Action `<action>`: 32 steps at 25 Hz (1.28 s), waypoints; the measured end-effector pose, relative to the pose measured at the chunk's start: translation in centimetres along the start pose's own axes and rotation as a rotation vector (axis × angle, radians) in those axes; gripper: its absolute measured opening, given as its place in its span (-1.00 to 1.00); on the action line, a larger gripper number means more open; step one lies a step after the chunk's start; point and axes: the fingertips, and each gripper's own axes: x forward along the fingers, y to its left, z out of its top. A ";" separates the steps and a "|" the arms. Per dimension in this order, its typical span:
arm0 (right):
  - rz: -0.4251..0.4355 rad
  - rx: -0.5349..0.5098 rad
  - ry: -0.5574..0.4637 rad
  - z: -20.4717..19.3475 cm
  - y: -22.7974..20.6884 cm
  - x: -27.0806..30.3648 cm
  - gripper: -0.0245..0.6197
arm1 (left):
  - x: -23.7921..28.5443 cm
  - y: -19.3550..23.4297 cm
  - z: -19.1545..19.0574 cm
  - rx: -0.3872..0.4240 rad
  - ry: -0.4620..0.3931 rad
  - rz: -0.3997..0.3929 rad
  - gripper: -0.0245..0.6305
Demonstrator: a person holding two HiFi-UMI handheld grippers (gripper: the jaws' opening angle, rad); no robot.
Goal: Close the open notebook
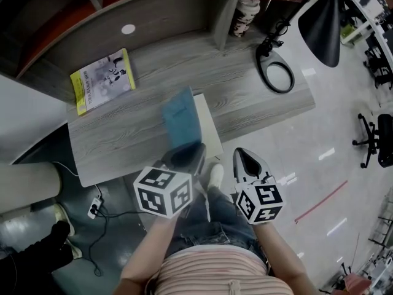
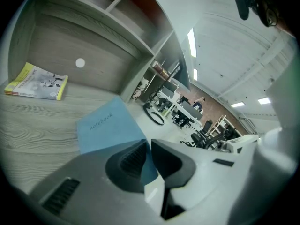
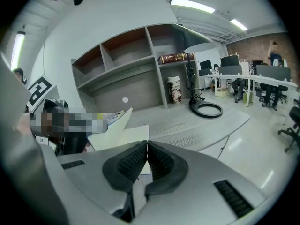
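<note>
The left tool [image 1: 187, 152], angled down, hides the raised notebook [image 1: 181, 117] cover's edge that it pinches; the right tool [image 1: 242, 155] hovers closed, empty.

word "notebook" in script on blue notebook cover [image 2: 108, 128], print on yellow booklet [image 2: 37, 82] too small to read

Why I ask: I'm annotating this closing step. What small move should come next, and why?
Probably swing the left tongs to the right and down, laying the cover over the page. The left tongs pinch the blue cover's near edge. The cover stands tilted up, and the white page lies flat beside it. The right tongs are shut and empty, so they seem unneeded.
</note>
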 end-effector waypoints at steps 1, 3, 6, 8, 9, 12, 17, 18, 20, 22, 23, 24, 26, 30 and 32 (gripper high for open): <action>-0.001 0.001 0.001 0.0 -0.2 0.0 -0.90 | 0.2 -0.1 0.0 0.002 0.003 0.003 -0.83; -0.002 0.002 0.001 0.1 -0.6 0.0 -0.90 | 0.5 -0.1 -0.1 0.006 0.009 0.007 -0.83; -0.004 0.001 -0.001 0.2 -1.1 -0.2 -0.90 | 1.0 -0.2 -0.4 0.007 0.019 0.015 -0.83; -0.005 0.000 0.000 0.3 -1.5 -0.2 -0.90 | 1.4 -0.3 -0.6 0.008 0.027 0.020 -0.83; -0.004 -0.001 0.000 0.3 -1.6 -0.2 -0.90 | 1.6 -0.3 -0.6 0.008 0.031 0.023 -0.83; 0.002 -0.003 0.004 0.4 -1.8 -0.1 -0.90 | 2.2 -0.4 -0.9 0.008 0.042 0.029 -0.83; 0.014 -0.009 0.012 0.4 -2.0 0.1 -0.90 | 3.3 -0.4 -1.3 0.018 0.065 0.032 -0.82; 0.016 -0.009 0.015 0.4 -2.1 0.2 -0.90 | 3.5 -0.4 -1.3 0.020 0.069 0.034 -0.82; 0.018 -0.008 0.020 0.3 -2.2 0.2 -0.90 | 3.8 -0.4 -1.5 0.020 0.075 0.039 -0.82; 0.019 -0.008 0.023 0.2 -2.4 0.3 -0.90 | 4.1 -0.4 -1.6 0.021 0.078 0.044 -0.82; 0.019 -0.007 0.024 0.2 -2.4 0.3 -0.90 | 4.2 -0.4 -1.7 0.022 0.080 0.047 -0.83; 0.020 -0.007 0.025 0.1 -2.5 0.3 -0.90 | 4.3 -0.4 -1.8 0.023 0.083 0.049 -0.83; 0.020 -0.005 0.027 0.1 -2.6 0.3 -0.90 | 4.7 -0.3 -2.0 0.024 0.089 0.053 -0.82; 0.020 -0.001 0.031 0.0 -2.9 0.3 -0.90 | 5.3 -0.3 -2.3 0.024 0.102 0.059 -0.82; 0.020 0.001 0.033 0.0 -3.1 0.3 -0.90 | 5.5 -0.3 -2.4 0.022 0.108 0.061 -0.82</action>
